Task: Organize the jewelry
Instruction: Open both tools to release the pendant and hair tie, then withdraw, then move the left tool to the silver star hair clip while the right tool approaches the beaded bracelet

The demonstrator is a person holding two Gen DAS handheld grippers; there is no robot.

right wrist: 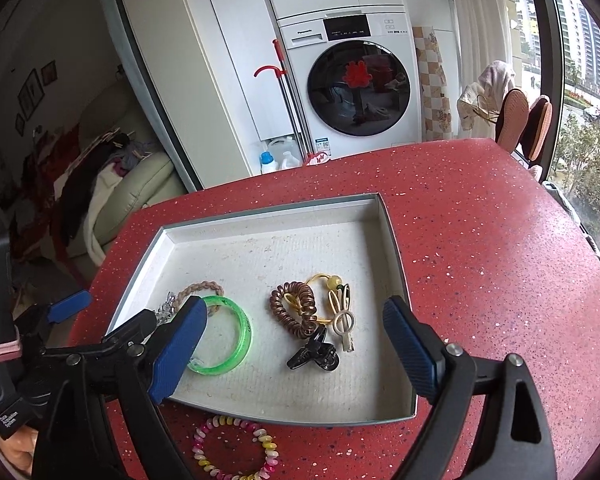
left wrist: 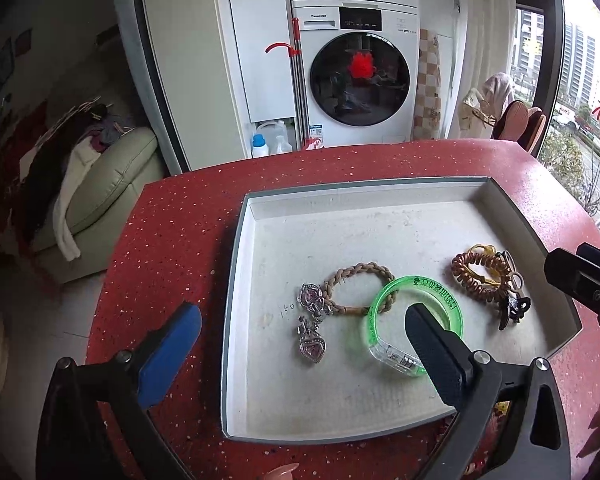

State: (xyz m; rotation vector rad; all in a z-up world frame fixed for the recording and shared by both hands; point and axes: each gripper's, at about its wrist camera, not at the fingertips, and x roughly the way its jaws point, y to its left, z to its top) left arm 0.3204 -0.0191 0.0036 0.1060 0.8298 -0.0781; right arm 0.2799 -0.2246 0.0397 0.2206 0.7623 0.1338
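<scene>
Ahead of me, at top centre of the frame, stood a white front-loading washing machine (left wrist: 360,76) with a dark round door, and a red-handled mop (left wrist: 294,46) leaned against the tall white cabinet (left wrist: 256,48) just to its left, with a blue-capped bottle (left wrist: 259,146) and a clear plastic jug (left wrist: 274,132) on the floor below. At left I saw a cream leather sofa (left wrist: 112,184) heaped with dark and white clothes. At the right edge, a pair of slippers (right wrist: 524,120) stood propped by the window (right wrist: 580,80), with tower blocks and trees outside.
</scene>
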